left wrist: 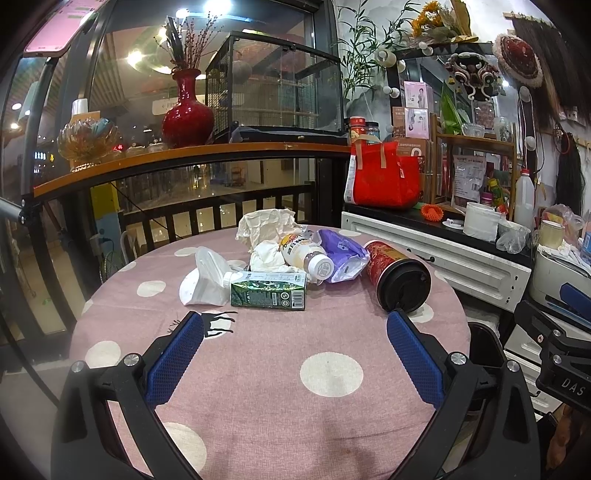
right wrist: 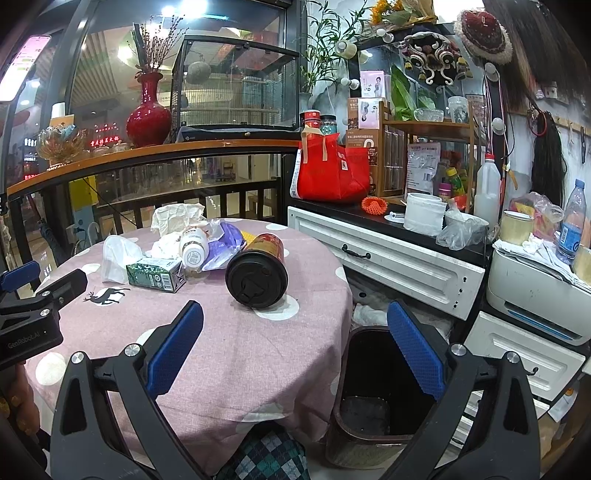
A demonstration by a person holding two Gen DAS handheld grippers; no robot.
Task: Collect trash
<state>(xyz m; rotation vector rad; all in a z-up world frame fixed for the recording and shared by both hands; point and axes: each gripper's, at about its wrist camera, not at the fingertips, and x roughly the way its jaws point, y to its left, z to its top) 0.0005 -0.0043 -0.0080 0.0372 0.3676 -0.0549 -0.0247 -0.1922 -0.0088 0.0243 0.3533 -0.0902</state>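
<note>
Right gripper (right wrist: 295, 332) above bin (right wrist: 369, 439)

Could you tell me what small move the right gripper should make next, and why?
Probably ease the right gripper forward and left toward the red cup. It lies on its side nearest that gripper, apart from the other litter, with the bin just below the table edge. Both grippers are open and empty.

Indoor artificial light, moderately bright; ceiling lamps (left wrist: 218, 5) blown out, reflected in glass panels (left wrist: 207, 74); strong fisheye bending and dark vignette at corners; centre sharp; shadows soft.
</note>
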